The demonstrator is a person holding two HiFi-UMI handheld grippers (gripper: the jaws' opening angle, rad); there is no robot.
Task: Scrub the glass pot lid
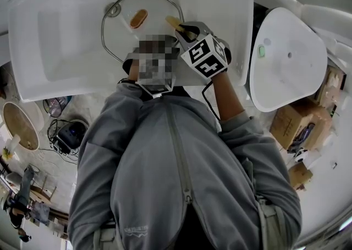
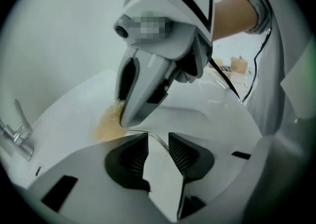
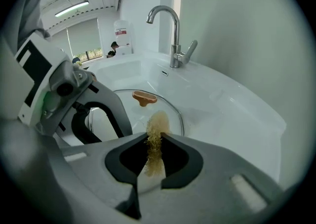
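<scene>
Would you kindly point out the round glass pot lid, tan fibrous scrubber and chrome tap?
round glass pot lid (image 1: 138, 18), head view, orange knob
tan fibrous scrubber (image 3: 158, 124), right gripper view, upper tuft
chrome tap (image 3: 176, 40), right gripper view, upright pipe

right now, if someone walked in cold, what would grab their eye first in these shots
The glass pot lid with its orange knob, lying in the white sink, stands out first. Over it, the right claw is clamped on a tan fibrous scrubber held above the glass, while the left claw straddles the lid's rim, jaws apart.
</scene>
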